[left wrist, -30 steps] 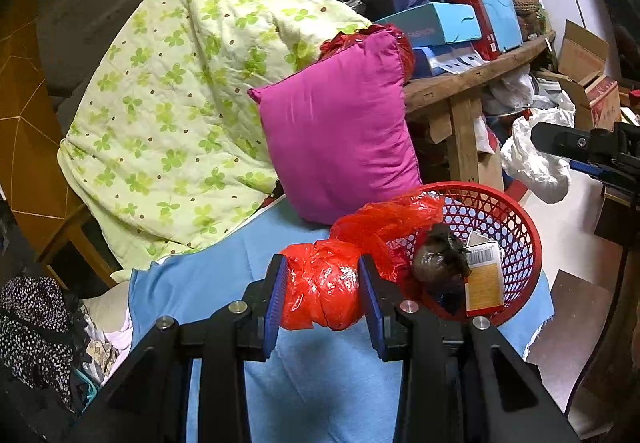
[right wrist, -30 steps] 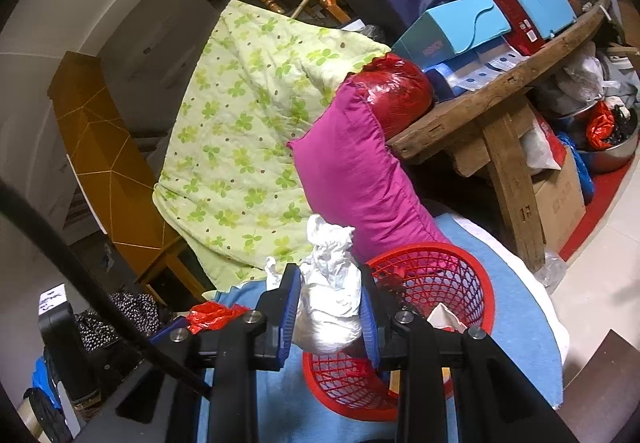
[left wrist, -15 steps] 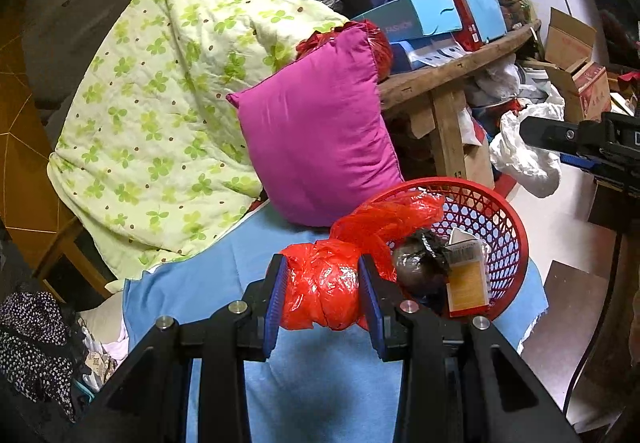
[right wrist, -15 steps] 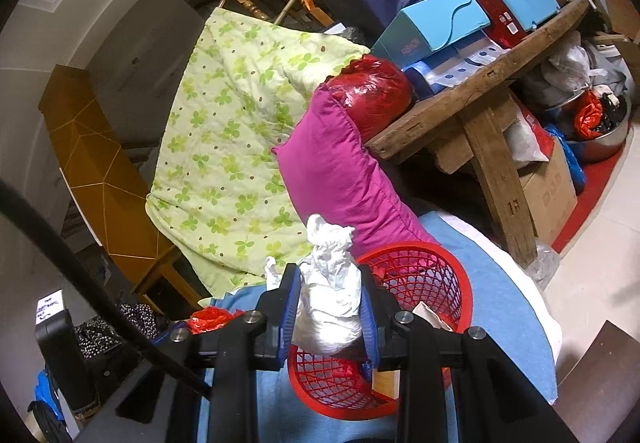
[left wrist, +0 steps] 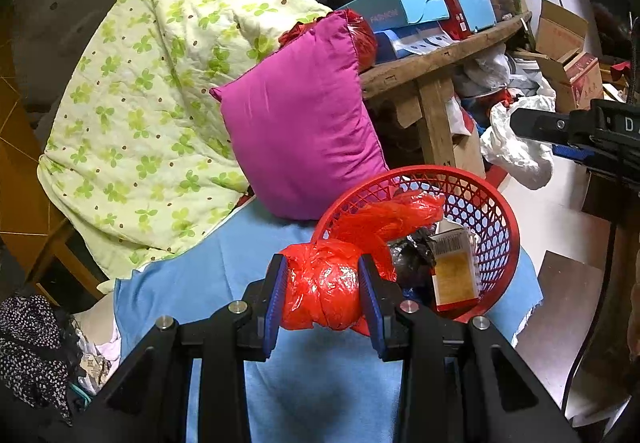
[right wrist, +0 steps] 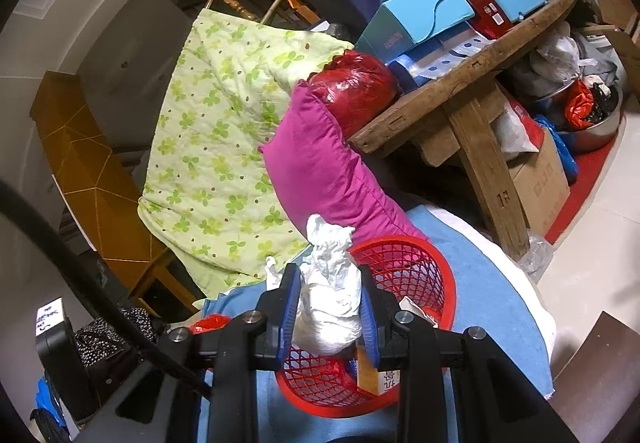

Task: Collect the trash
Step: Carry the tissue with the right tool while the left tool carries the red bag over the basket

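Note:
My left gripper [left wrist: 323,289] is shut on a knotted red plastic bag [left wrist: 320,283], held just at the near left rim of a red mesh basket [left wrist: 500,211]. The bag's loose tail hangs over the basket. Inside lie a black bag [left wrist: 412,255] and a small yellow carton [left wrist: 454,275]. My right gripper [right wrist: 328,303] is shut on a crumpled white plastic bag [right wrist: 332,295], held over the near left side of the same basket [right wrist: 424,263]. In the left wrist view, the right gripper [left wrist: 560,127] with its white bag [left wrist: 512,147] shows at the right edge.
The basket stands on a blue cloth [left wrist: 192,283]. Behind it lean a magenta pillow [left wrist: 296,131] and a green flowered quilt [left wrist: 140,103]. A wooden bench [right wrist: 460,83] stacked with boxes stands to the right, with cartons and a metal bowl [right wrist: 592,123] on the floor.
Both grippers have sunk a little toward the basket, each keeping hold of its bag. The basket now sits closer and lower in both views.

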Available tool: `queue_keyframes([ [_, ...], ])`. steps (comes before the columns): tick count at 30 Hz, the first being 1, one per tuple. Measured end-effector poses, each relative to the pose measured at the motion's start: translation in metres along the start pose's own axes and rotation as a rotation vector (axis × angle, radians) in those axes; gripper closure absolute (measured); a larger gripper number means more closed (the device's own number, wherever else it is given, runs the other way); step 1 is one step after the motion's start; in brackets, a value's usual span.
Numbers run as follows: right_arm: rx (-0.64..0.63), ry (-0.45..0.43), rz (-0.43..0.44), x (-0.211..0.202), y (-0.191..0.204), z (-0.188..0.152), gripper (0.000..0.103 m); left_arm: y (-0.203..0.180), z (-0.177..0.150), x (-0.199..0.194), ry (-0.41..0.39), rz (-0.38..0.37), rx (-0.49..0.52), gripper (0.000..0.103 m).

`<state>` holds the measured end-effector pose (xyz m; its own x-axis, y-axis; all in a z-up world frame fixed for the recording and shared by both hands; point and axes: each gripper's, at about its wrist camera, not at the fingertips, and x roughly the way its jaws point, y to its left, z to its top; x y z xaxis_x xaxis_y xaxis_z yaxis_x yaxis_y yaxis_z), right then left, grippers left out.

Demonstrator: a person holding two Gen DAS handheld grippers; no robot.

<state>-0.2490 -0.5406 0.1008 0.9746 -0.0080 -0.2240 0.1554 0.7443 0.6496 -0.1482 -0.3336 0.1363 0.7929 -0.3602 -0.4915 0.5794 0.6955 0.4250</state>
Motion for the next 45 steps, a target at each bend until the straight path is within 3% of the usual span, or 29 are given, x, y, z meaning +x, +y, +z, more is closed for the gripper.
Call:
queue_keyframes([
  [24,0.045,0.058,-0.093,0.029,-0.030,-0.013,0.073,0.003,-0.013,0.046,0.064,-0.100,-0.058,0.065],
  [45,-0.019,0.127,-0.125,0.074,-0.009,-0.016,0.073,0.023,-0.006,0.098,0.092,-0.163,-0.156,0.065],
])
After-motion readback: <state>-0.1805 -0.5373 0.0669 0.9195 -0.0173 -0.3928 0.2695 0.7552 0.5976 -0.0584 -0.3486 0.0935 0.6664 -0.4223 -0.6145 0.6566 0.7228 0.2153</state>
